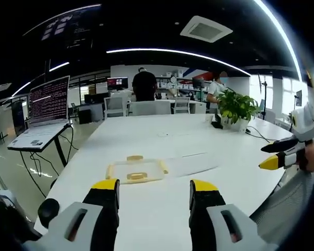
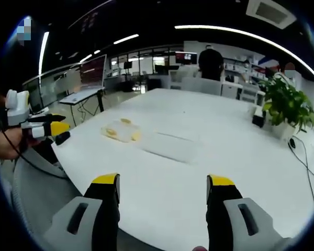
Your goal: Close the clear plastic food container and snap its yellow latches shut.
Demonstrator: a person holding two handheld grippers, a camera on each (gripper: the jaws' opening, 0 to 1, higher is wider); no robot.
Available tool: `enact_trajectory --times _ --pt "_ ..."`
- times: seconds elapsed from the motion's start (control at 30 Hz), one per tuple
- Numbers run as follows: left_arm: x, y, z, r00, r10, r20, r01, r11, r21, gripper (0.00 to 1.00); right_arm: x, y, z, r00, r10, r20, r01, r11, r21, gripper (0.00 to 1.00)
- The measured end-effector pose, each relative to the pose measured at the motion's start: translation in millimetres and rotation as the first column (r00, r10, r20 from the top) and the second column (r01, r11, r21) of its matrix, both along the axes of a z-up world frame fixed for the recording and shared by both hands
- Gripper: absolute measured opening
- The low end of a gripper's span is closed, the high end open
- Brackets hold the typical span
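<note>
the clear plastic food container [image 1: 135,171] sits on the white counter [image 1: 162,209] near the long edge closest to the left gripper [image 1: 154,188], with yellow latches [image 1: 136,176] showing on its sides. its clear lid [image 1: 191,163] lies flat on the counter just beside it, toward the plant end. in the right gripper view the container [image 2: 121,130] rests near the counter's [image 2: 199,172] left edge and the lid [image 2: 170,145] lies next to it, further toward the middle.

the left gripper hangs over the near edge with its yellow-tipped jaws spread wide and nothing between them. the right gripper [image 2: 163,184] is likewise wide apart and holds nothing, hovering above the counter's edge well short of the container. each gripper also shows at the side of the other's view, in a person's hand.

a potted plant [image 1: 235,109] stands toward the far right corner, with a cable trailing beside it. a laptop [image 1: 44,112] sits on a stand off the counter's left side.
</note>
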State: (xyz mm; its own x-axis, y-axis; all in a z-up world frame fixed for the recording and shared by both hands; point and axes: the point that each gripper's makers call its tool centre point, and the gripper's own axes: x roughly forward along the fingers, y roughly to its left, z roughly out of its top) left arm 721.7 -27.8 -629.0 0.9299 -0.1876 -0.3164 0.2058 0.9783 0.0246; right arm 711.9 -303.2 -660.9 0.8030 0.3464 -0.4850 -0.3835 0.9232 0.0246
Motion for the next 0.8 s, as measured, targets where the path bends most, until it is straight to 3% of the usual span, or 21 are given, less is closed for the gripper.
enact_trajectory --times 0.33,0.5,0.8 --pt "-1.2 -1.1 -2.3 1.0 -0.012 -0.012 0.012 1.0 0.006 0.48 -2.2 5.0 -3.5 1.0 0.022 -0.02 -0.022 1.0 -0.001 0.65" --pt "-2.7 -7.5 -6.4 0.999 -0.045 -0.03 0.046 0.998 0.042 0.49 -2.9 8.1 -4.4 0.999 0.039 -0.024 -0.04 0.999 -0.013 0.65" --pt "-1.9 -0.2 -6.3 0.998 -0.017 -0.055 0.016 1.0 -0.015 0.5 -2.1 8.0 -2.1 0.999 0.031 -0.036 -0.03 0.999 0.01 0.65"
